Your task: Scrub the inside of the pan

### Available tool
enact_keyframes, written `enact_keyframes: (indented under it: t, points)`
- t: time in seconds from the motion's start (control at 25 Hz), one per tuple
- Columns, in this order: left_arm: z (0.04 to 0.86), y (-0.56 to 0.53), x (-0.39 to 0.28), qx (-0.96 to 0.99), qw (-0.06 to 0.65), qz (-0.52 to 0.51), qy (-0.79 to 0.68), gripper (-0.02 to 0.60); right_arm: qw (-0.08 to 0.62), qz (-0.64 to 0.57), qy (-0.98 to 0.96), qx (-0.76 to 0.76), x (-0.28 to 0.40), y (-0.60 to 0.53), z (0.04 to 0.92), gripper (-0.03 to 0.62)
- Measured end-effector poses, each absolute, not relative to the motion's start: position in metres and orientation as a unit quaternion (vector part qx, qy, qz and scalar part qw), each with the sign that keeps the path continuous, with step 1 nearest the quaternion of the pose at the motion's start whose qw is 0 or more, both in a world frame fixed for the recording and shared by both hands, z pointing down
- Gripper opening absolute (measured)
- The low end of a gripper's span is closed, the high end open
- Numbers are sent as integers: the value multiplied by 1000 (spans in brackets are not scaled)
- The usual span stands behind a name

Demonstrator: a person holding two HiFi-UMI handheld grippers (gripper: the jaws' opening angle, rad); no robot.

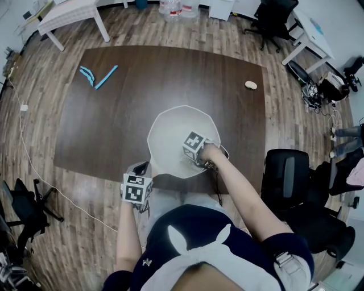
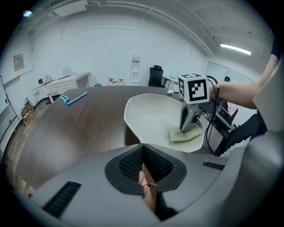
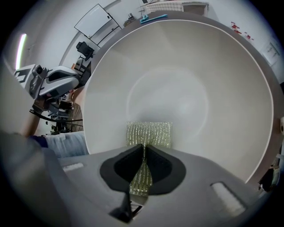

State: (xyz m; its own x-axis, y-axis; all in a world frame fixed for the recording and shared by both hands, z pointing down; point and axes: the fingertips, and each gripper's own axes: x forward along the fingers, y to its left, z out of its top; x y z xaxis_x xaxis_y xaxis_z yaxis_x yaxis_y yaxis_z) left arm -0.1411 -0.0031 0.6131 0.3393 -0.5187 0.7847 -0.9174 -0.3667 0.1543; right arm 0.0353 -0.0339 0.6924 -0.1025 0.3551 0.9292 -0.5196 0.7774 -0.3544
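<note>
A white pan (image 1: 176,122) sits on the dark brown table (image 1: 114,125), close to its front edge. My right gripper (image 1: 197,161) reaches steeply down into the pan and is shut on a yellow-green scrubbing pad (image 3: 149,133). The pad (image 2: 184,134) lies flat on the pan's inside (image 3: 186,88) by the near right wall, under the right gripper (image 2: 187,128). My left gripper (image 1: 139,170) stays at the table's front edge. It is shut on the pan's tan handle (image 2: 148,190), which has a gold ring round it.
Blue tools (image 1: 98,75) lie at the table's far left and a small beige object (image 1: 251,85) at its far right. A black office chair (image 1: 290,182) stands right of me. A white table (image 1: 71,14) is beyond, and a cable (image 1: 34,165) runs across the floor on the left.
</note>
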Motion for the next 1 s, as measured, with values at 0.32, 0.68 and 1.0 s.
enact_keyframes:
  t: [0.32,0.68,1.0]
  points:
    - [614,-2,-140,760,308,329,-468,3,655,342,-673,45,22,-23,690,32]
    - [616,-3,-140,759,314,324,-470,3,637,334,-695,20,-7,-12,691,31]
    - [620,-3,-141,759,317,320,-470,3,622,326,-712,20,-27,-13,691,31]
